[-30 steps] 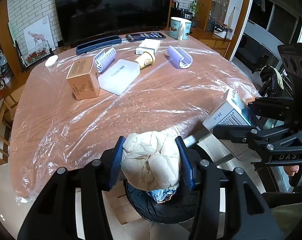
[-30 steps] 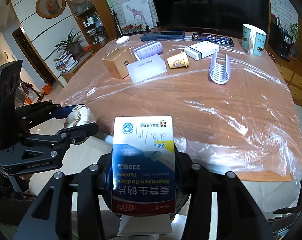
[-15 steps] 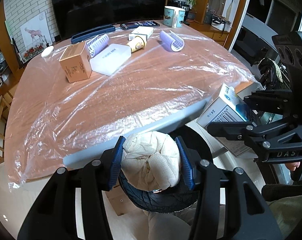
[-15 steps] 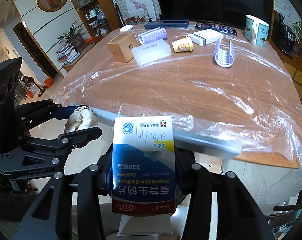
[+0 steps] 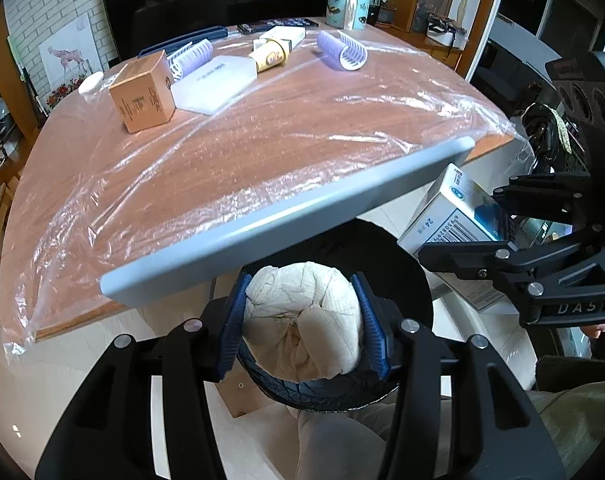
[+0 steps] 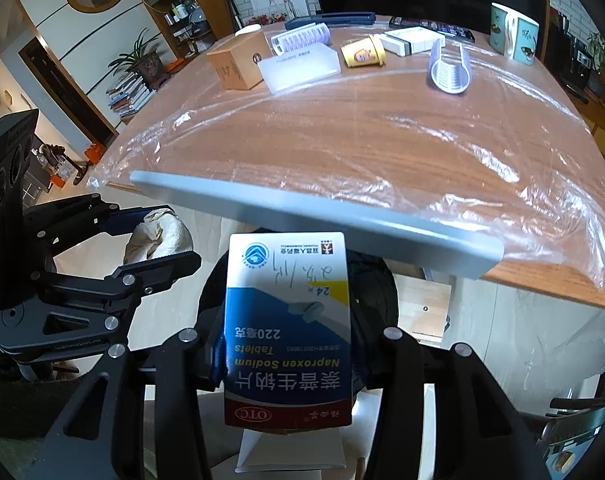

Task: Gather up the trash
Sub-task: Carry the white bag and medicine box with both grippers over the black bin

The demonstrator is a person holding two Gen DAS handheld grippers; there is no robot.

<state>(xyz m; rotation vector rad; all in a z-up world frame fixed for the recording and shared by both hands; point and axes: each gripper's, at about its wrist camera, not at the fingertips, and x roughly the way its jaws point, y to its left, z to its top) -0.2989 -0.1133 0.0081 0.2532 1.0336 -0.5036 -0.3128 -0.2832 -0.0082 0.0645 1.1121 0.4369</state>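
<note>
Plastic-covered counter (image 5: 286, 148) at 12 o'clock; both loads hover over black bin (image 5: 406, 280). Left gripper (image 5: 302, 320) fingers clamp paper wad (image 5: 302, 320), right gripper (image 6: 288, 356) fingers clamp tablet box (image 6: 288, 320); next, release into bin.

Counted: two grippers, left gripper (image 5: 304, 320) and right gripper (image 6: 288, 344); two purple hair rollers (image 5: 342, 50); two medicine boxes (image 6: 288, 328); one mug (image 5: 348, 9); one brown carton (image 5: 144, 94); one paper wad (image 5: 302, 328).
</note>
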